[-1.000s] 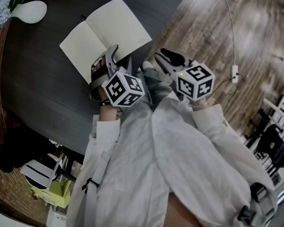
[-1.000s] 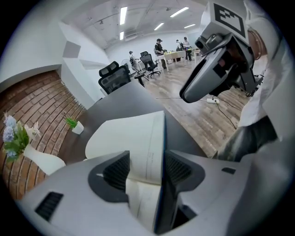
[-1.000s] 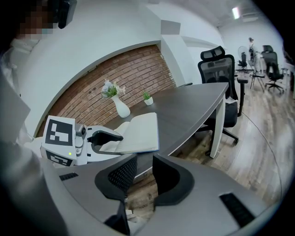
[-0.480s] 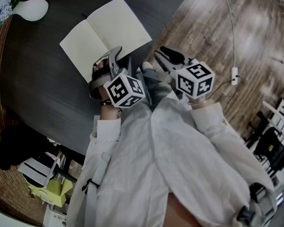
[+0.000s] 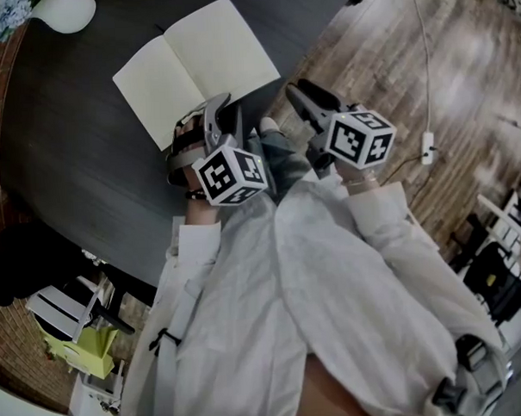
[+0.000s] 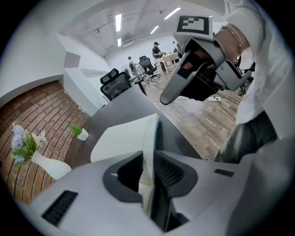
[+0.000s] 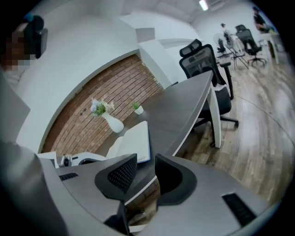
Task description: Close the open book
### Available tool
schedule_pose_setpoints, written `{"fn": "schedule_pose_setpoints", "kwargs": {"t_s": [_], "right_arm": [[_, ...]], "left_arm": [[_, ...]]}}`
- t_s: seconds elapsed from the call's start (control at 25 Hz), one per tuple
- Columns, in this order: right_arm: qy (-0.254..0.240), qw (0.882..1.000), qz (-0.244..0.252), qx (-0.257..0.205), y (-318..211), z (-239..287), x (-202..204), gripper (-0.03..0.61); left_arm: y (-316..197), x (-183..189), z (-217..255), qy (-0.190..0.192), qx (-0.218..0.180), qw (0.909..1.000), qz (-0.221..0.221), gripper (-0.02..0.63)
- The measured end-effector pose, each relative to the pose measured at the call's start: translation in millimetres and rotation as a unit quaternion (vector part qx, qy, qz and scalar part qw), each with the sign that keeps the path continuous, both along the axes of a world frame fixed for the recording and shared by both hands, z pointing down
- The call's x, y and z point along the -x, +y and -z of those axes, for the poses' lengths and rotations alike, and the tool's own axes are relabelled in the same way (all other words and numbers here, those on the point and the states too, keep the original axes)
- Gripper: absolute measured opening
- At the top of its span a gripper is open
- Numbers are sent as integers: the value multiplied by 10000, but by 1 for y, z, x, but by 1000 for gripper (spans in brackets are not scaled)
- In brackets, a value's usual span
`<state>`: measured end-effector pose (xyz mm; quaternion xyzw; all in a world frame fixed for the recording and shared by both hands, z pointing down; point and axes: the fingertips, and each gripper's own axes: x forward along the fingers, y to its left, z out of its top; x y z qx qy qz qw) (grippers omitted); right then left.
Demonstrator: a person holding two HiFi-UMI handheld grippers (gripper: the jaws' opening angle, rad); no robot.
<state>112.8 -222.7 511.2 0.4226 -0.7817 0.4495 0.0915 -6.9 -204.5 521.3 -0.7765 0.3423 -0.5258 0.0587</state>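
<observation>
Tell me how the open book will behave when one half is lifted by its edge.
The book looks thin, its raised half curving, so it will probably flex rather than swing stiffly. It seems light and may slide on the smooth table.

White sleeves [image 5: 358,267]; grey tongs [image 6: 147,162], black ribbed pads [image 6: 168,170], black-white marker cubes [image 5: 229,171].

The dark curved table [image 5: 86,167] carries an open book [image 5: 194,68], its near edge between the left tongs [image 5: 219,110], which have just been closing on it. Well beyond them stand a white vase [image 5: 66,9] and a small potted plant [image 6: 82,132].
</observation>
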Motion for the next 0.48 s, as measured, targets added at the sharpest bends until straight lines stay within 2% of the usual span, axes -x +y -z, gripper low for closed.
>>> {"fn": "schedule_pose_setpoints", "kwargs": {"t_s": [0.08,0.28,0.48], "right_arm": [[-424,9988,-143,187,-5,1,3,103],[-1038,9936,-206,388,-16,9,12,117],[-2009,9745,-502,870,-24,8,25,168]], "left_arm": [[0,-1,2,30,-30,10000,37,76],[0,-1,11,185,-144,9996,158,66],[-2,0,14,300,-187,9991,228,63]]}}
